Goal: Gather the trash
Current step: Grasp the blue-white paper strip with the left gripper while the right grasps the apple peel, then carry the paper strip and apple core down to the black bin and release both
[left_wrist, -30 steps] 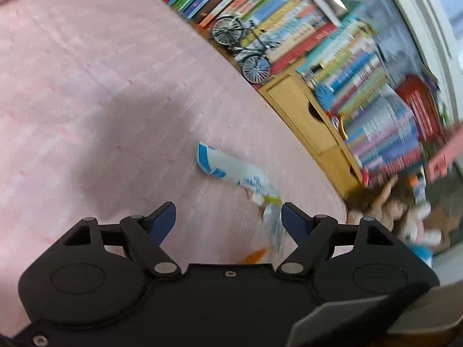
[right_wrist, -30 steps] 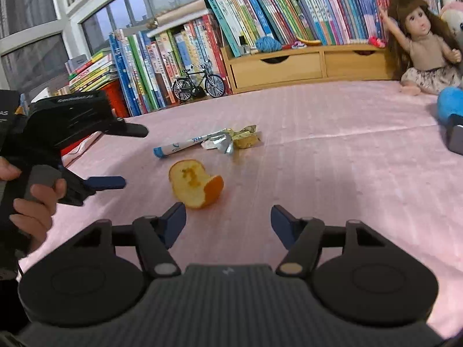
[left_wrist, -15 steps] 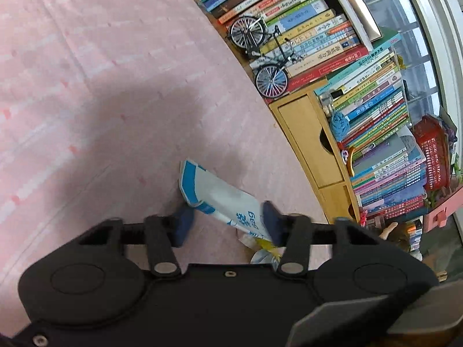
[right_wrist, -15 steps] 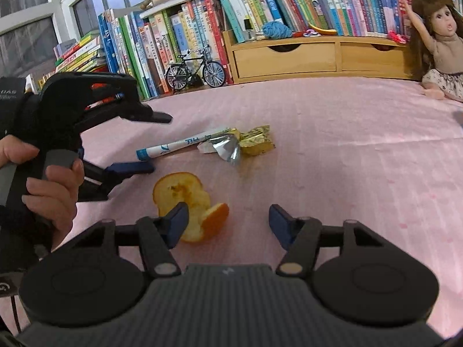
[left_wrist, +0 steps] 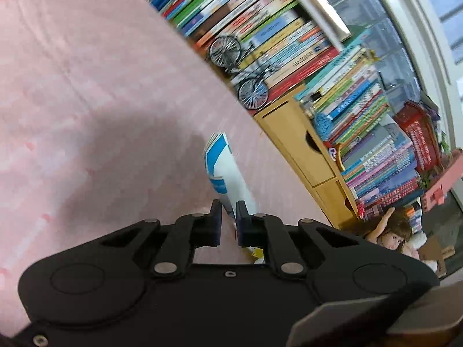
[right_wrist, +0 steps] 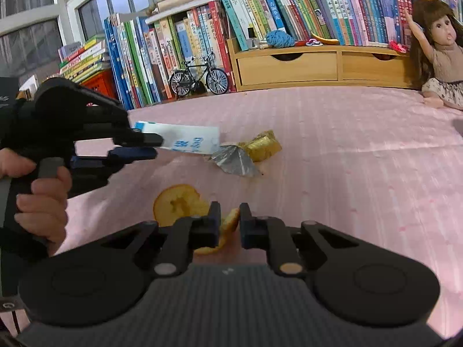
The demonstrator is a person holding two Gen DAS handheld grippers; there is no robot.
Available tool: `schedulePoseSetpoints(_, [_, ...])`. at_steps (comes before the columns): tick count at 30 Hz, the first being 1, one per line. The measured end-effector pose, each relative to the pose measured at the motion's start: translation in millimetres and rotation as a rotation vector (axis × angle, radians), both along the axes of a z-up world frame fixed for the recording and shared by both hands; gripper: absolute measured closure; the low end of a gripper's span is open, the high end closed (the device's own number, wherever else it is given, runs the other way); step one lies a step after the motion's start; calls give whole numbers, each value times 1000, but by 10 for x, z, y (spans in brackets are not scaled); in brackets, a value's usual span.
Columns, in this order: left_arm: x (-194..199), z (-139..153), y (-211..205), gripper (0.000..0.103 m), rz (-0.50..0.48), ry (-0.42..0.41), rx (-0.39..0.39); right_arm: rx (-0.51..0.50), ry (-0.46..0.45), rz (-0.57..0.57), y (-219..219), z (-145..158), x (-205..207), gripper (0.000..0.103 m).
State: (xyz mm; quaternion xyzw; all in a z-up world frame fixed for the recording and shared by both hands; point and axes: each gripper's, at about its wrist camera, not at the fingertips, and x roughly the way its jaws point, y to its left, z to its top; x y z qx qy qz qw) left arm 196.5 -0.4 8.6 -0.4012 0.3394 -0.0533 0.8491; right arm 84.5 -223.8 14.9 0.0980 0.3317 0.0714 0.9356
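A white and blue wrapper (left_wrist: 224, 170) sticks out from my left gripper (left_wrist: 229, 214), which is shut on its near end. In the right wrist view the same wrapper (right_wrist: 185, 140) hangs a little above the pink bedspread (right_wrist: 361, 159), held by the left gripper (right_wrist: 147, 146) in a person's hand (right_wrist: 43, 199). My right gripper (right_wrist: 228, 217) is shut on an orange peel (right_wrist: 179, 205) that lies on the spread. A crumpled gold wrapper (right_wrist: 264, 146) and a silver foil piece (right_wrist: 234, 162) lie just beyond.
Rows of books (right_wrist: 260, 14) stand behind a wooden drawer unit (right_wrist: 318, 66). A toy bicycle (right_wrist: 199, 78) stands at the bed's far edge. A doll (right_wrist: 442, 55) sits at the far right. Pink bedspread stretches wide to the right.
My left gripper closed on the white and blue wrapper and lifted it off the spread. My right gripper moved forward and closed on the orange peel.
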Motion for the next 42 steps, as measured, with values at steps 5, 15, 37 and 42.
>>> schedulePoseSetpoints(5, [-326,158,64,96,-29,-53,54,12,-7,7,-38,55,-200,91])
schedulePoseSetpoints(15, [-1162,281,197,96,-141,-91,74,27,-21,22,-105,212,-845,91])
schedulePoseSetpoints(37, [-3204,157,389,96,-443,-127,231,-33,36,133,111,182,-2334,90])
schedulePoseSetpoints(42, [-3428,86,352,97,-488,-124,260,-44,75,136,141,66,-2418,90])
